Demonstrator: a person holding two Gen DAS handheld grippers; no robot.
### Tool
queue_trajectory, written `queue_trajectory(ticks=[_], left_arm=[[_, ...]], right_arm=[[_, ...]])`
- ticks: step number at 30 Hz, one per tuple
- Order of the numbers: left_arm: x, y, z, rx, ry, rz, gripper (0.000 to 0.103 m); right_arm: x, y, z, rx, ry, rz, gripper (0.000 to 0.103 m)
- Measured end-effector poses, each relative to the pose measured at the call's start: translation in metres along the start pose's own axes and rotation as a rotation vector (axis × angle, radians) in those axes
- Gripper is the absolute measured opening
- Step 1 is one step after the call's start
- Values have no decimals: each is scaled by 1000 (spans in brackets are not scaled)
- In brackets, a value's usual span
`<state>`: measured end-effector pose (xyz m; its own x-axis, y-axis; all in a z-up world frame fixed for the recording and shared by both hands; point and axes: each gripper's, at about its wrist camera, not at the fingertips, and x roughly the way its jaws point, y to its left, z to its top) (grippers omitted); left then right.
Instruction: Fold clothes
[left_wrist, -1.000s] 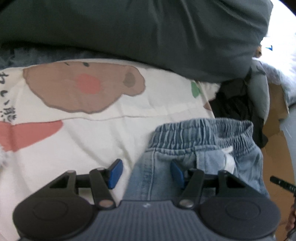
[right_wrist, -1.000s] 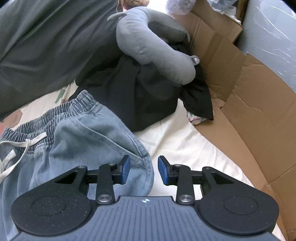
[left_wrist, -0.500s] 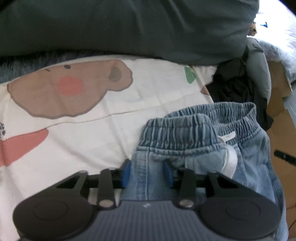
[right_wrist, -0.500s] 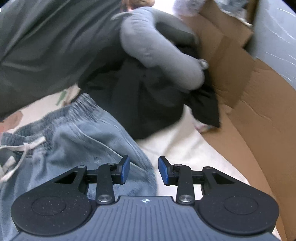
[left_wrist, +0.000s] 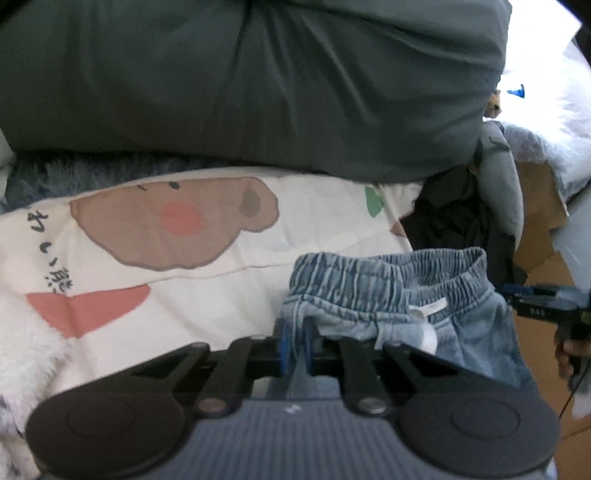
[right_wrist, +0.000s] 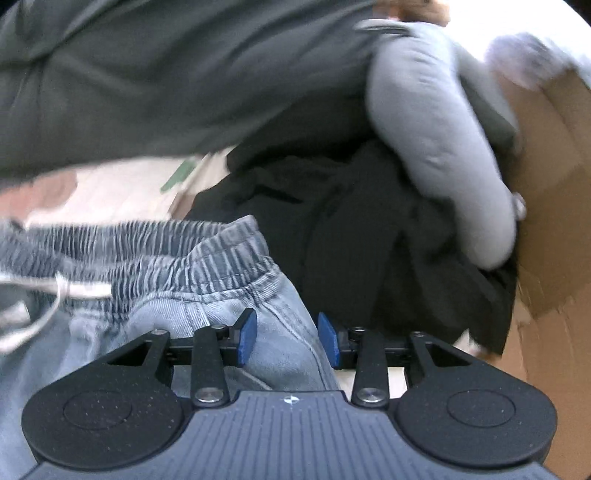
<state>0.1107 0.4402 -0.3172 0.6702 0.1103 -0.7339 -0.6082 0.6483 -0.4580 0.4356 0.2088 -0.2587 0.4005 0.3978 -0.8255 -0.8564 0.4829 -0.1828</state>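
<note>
Since a second ago our left gripper (left_wrist: 294, 349) has gone from wide apart to pinched on the left side of the denim shorts (left_wrist: 436, 325), just below the elastic waistband (left_wrist: 347, 284), and its jaws are closing the last bit with a fold of denim between the blue pads. Our right gripper (right_wrist: 287, 332) has swung in over the shorts' right edge; its jaws are opening, denim lies between them, and the pads do not press on it.

We judge this the grasping step: one side is caught, the other is not. Next we should settle the right pads around that edge and clench, matching the left.

Beyond, the shorts lie on the bear-print sheet (left_wrist: 258, 254), with a black garment (right_wrist: 369, 229) and a grey pillow (right_wrist: 436, 147) behind.
</note>
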Motion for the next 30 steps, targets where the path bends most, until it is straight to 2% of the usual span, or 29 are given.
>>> queue_trajectory(ticks=[4, 7, 10, 12, 15, 16, 18, 20, 24, 27, 30], left_arm=[[6, 9, -4, -40, 4, -8, 6], [9, 8, -5, -24, 5, -9, 6], [16, 11, -6, -27, 24, -8, 7], [19, 13, -5, -39, 35, -18, 9], [22, 15, -4, -46, 48, -4, 29], [25, 14, -3, -42, 54, 6, 34], [31, 13, -3, -34, 64, 4, 35], [37, 11, -3, -29, 79, -2, 41], [42, 2, -5, 30, 80, -3, 43], [49, -4, -6, 61, 87, -16, 45], [56, -10, -7, 89, 83, -14, 50]], right_arm=[[13, 11, 7, -180, 44, -13, 47], [23, 23, 7, -340, 76, -10, 47], [34, 31, 6, -429, 102, 7, 46], [40, 34, 5, -461, 117, 21, 36], [45, 40, 3, -538, 135, 17, 15], [43, 42, 3, -561, 132, 3, 15], [39, 40, 3, -574, 119, -12, 13], [34, 36, 4, -567, 104, -26, 12], [27, 27, 6, -546, 78, -68, 8], [31, 21, 12, -472, 72, -101, 8], [37, 25, 10, -463, 72, -135, 10]])
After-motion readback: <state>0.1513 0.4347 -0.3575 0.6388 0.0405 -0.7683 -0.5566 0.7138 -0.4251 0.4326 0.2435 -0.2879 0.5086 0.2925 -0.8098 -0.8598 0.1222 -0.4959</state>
